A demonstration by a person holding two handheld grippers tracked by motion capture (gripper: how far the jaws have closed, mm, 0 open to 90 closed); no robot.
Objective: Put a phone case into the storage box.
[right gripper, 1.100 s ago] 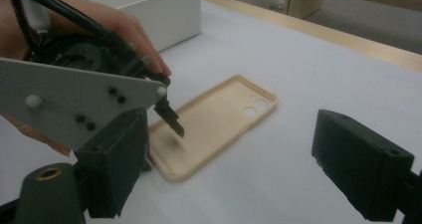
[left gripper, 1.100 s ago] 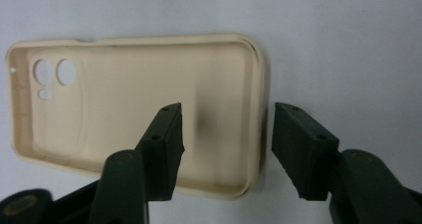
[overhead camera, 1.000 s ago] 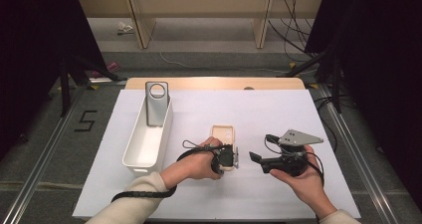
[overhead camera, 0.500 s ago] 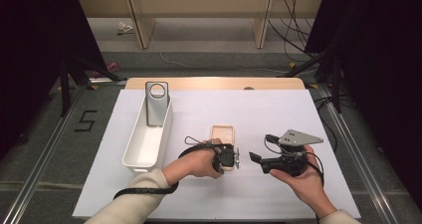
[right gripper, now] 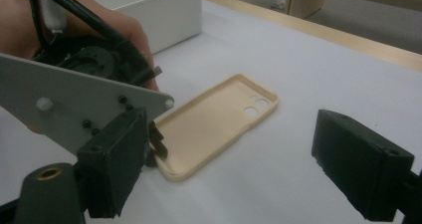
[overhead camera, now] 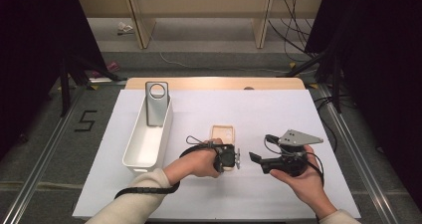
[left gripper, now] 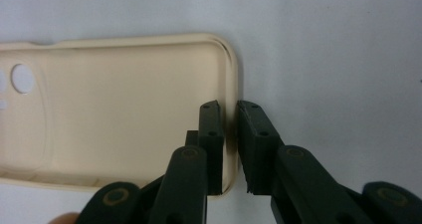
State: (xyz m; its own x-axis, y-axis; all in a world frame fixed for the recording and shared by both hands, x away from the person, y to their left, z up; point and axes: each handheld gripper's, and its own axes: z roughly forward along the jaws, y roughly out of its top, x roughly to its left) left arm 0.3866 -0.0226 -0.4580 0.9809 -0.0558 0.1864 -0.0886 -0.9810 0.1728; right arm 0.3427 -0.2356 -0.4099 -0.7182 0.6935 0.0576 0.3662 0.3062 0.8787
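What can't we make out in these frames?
- High view: near end of the phone case, covered by the left gripper and hand.
- Left gripper view: case's left end, cut off by the frame edge.
- Left gripper view: whether the pads press the case wall; dark gap.
- Right gripper view: white bin interior, cut off at the top edge.

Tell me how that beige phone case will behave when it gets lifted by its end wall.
The phone case is an empty thin-walled shell, so it is probably very light. Pinched only at one end wall by the left tool, whose jaws have just been closing on it, it may sag or twist. It lies flat, so rolling seems unlikely; its smooth-looking wall could slip.
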